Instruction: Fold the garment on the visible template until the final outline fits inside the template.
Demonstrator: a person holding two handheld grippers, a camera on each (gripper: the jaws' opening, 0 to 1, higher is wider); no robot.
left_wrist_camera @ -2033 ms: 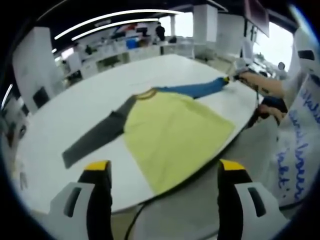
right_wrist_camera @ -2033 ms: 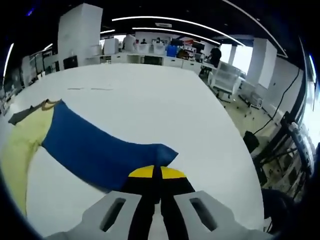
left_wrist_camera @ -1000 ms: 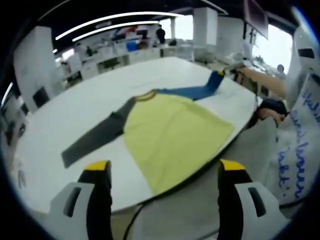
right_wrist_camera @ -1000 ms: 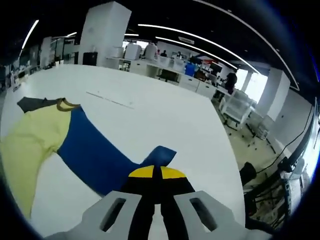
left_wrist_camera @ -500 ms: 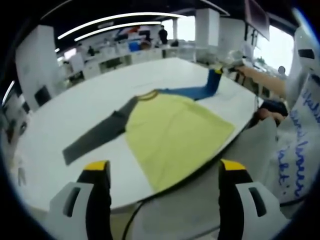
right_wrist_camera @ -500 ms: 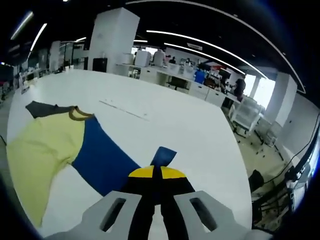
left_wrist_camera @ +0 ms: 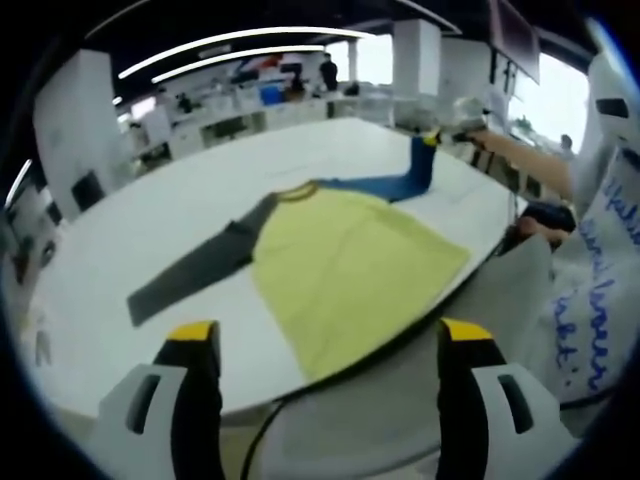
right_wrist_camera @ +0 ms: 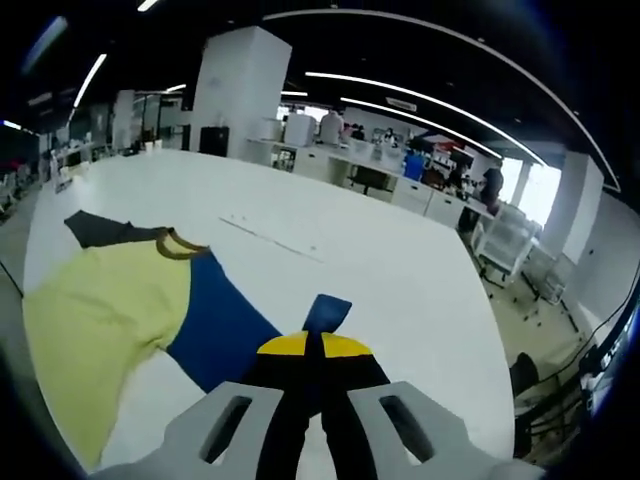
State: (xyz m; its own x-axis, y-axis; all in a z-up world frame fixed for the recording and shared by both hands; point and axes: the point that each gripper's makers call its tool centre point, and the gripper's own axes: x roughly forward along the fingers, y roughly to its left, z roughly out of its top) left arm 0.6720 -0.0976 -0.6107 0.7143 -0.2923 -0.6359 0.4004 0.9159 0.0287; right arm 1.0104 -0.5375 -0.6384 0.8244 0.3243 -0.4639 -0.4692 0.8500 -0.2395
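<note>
A long-sleeved shirt lies spread on the white table (left_wrist_camera: 150,230): yellow body (left_wrist_camera: 345,265), grey sleeve (left_wrist_camera: 195,270) stretched to the left, blue sleeve (left_wrist_camera: 385,185) to the right. My left gripper (left_wrist_camera: 325,345) hangs open in front of the table's near edge, apart from the shirt. My right gripper (right_wrist_camera: 314,347) is shut on the blue sleeve (right_wrist_camera: 225,335) near its cuff (right_wrist_camera: 327,312), which stands lifted off the table. In the left gripper view the right gripper (left_wrist_camera: 440,135) holds that cuff raised at the far right. The yellow body (right_wrist_camera: 105,320) lies at the left in the right gripper view.
A faint template line (right_wrist_camera: 275,240) marks the table (right_wrist_camera: 400,290) beyond the sleeve. A person's arm (left_wrist_camera: 525,160) reaches in from the right. A white board with blue writing (left_wrist_camera: 595,300) stands at the right edge. Desks and people fill the background.
My right gripper has lifted the blue sleeve's cuff off the table and carried it inward toward the shirt body, so the sleeve now bends upward. The left gripper has stayed open and still.
</note>
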